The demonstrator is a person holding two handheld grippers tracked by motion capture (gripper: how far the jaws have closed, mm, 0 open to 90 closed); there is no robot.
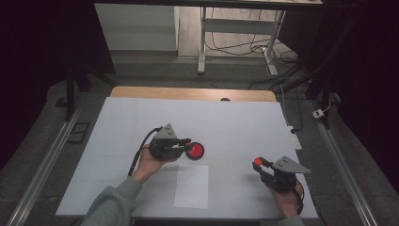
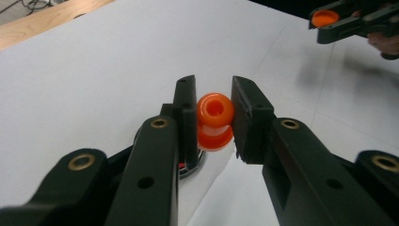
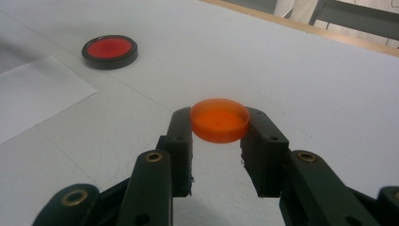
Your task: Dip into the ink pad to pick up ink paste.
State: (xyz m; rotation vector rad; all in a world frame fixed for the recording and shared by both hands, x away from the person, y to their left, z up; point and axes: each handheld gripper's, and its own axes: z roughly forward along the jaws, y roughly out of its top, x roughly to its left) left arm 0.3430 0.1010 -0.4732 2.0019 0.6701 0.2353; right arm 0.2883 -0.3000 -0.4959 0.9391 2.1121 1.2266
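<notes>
High view: white table [image 1: 141, 122], seemingly wood-edged, in dim room.

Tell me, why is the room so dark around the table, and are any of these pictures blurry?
High view: light falls on the white table, the surroundings stay near black, and the picture is soft. Left gripper view: the orange spool-shaped piece is fairly sharp, while the other gripper at top right is blurred. Right gripper view: the orange cap is crisp, the red disc softer, and the near jaws are dim.
</notes>
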